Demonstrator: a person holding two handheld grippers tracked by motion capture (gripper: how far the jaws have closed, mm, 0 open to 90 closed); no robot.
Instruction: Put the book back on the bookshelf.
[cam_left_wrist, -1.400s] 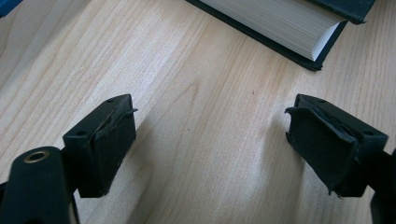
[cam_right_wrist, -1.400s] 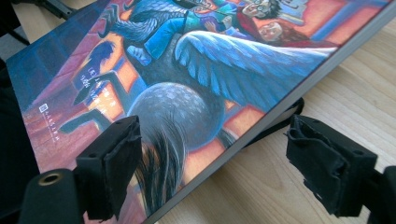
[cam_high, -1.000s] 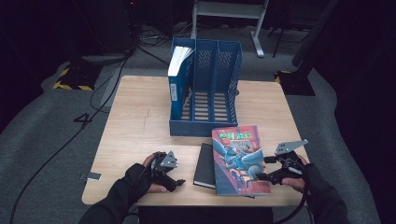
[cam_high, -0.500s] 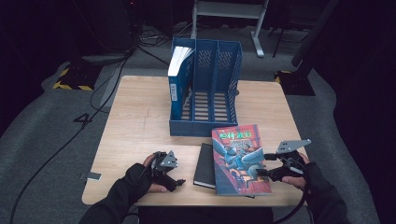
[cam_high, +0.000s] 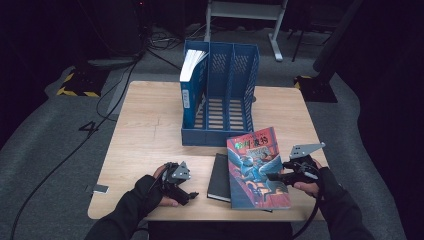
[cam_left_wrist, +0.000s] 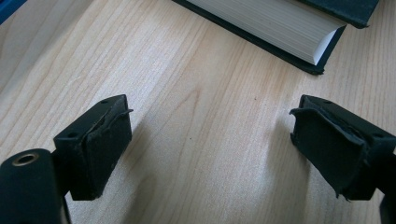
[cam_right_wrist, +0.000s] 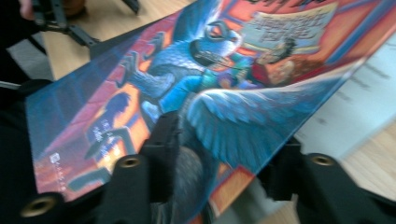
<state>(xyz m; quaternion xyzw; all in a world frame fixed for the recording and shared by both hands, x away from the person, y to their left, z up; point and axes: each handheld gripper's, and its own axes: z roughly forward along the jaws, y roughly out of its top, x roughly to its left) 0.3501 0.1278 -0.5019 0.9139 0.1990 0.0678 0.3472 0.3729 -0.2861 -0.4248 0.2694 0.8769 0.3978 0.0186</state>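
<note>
A colourful illustrated book (cam_high: 255, 170) lies at the table's front, its left part resting on a black book (cam_high: 218, 176). My right gripper (cam_high: 276, 176) is shut on the colourful book's right edge. In the right gripper view one jaw lies on the cover (cam_right_wrist: 196, 70) and the other sits under it, with the gripper (cam_right_wrist: 224, 144) raising that edge off a white page (cam_right_wrist: 355, 102). My left gripper (cam_high: 187, 192) rests open on the wood left of the black book. The left gripper view has that gripper (cam_left_wrist: 210, 140) with nothing between its jaws and the black book's page edge (cam_left_wrist: 275, 28) ahead.
A blue three-slot file rack (cam_high: 220, 95) stands mid-table behind the books, with one white-spined book (cam_high: 190, 75) upright in its left slot. Bare wooden table (cam_high: 145, 125) lies left of the rack. Floor cables run off to the left.
My right gripper has crept left onto the colourful book's right edge and its cover has lifted slightly. The left gripper has stayed put.
</note>
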